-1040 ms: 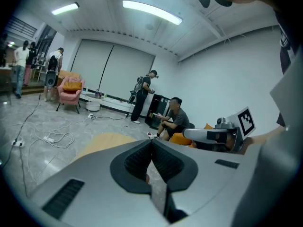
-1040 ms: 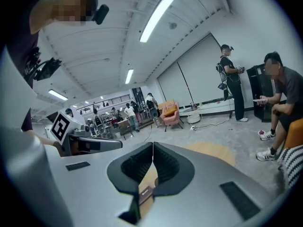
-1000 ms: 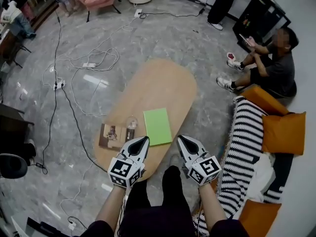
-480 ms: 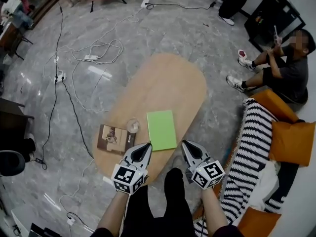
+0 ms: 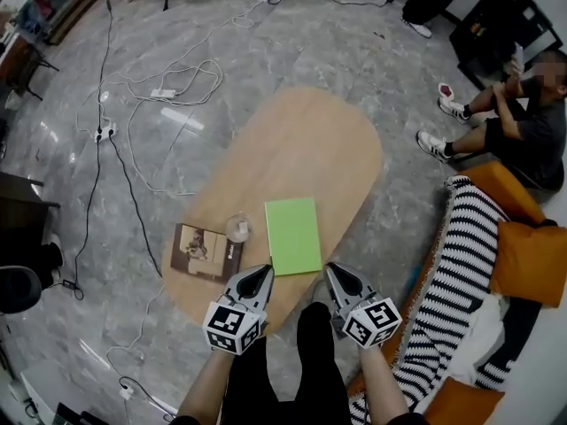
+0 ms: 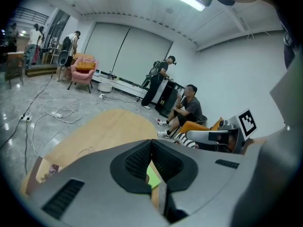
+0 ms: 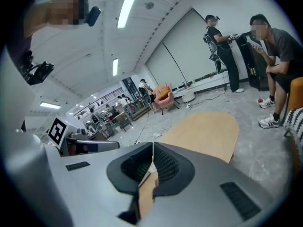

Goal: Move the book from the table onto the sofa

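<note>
Near the table's (image 5: pixel 301 140) left edge lies a brown booklet (image 5: pixel 205 251), a clear glass (image 5: pixel 237 228) just beside it. The left tool (image 5: pixel 260 274) hovers at the near edge, jaws together, empty. The green book (image 5: pixel 293 235) lies flat near that end. The right tool (image 5: pixel 334 271) is likewise closed on nothing.

Oval wooden bench (image 5: pixel 306 144) on grey marble floor (image 5: pixel 80 220); green book (image 5: pixel 293 235) flat near close end, clear glass (image 5: pixel 237 228) just left, brown booklet (image 5: pixel 205 251) beside glass; white cables (image 5: pixel 168 82) across floor
</note>
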The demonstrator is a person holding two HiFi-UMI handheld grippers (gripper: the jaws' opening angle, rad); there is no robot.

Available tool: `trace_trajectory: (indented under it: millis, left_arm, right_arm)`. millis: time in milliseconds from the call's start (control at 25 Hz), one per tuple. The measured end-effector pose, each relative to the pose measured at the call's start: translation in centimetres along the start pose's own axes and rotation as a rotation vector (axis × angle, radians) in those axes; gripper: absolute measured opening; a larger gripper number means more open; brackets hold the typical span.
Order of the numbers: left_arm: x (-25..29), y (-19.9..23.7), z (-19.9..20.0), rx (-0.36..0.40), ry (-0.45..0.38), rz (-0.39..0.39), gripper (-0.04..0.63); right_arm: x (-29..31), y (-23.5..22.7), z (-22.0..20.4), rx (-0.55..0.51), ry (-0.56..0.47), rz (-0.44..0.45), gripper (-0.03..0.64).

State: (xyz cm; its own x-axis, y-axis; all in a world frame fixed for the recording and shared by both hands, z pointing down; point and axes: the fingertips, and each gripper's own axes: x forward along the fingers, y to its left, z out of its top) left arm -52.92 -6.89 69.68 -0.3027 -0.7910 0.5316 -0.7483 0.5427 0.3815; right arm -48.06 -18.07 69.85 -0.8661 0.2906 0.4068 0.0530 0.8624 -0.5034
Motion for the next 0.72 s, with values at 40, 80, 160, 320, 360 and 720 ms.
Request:
trace_trajectory:
  millis: [40,80,160,320,360,720]
  left_arm:
    - [0.3,0.3,-0.3,-0.005,0.004,0.002,0.015]
    - [0.7,0.7,-0.7,-0.011,0.006,0.005,0.015]
    - [1.6,1.3,-1.6,-0.023,0.012,0.009,0.015]
    - [3.8,2.8,-3.6,-0.041,0.03,0.015,0.015]
    - [4.4,3.2,-4.2,-0.046,0.035,0.016,0.015]
    - [8.6,6.8,-8.8,-0.073,0.084,0.024,0.015]
  right_arm:
    - [0.3,-0.4,-0.4,0.007,0.004,-0.004,0.026]
    - [0.6,-0.8,-0.7,0.013,0.009,-0.008,0.026]
    - [1.3,-1.8,-1.5,0.022,0.02,-0.014,0.026]
    - [3.0,-3.9,-3.2,0.037,0.05,-0.019,0.026]
    - [3.5,-4.5,-3.8,0.038,0.06,-0.019,0.026]
    - [7.3,-8.7,-9.1,0.067,0.156,-0.012,0.026]
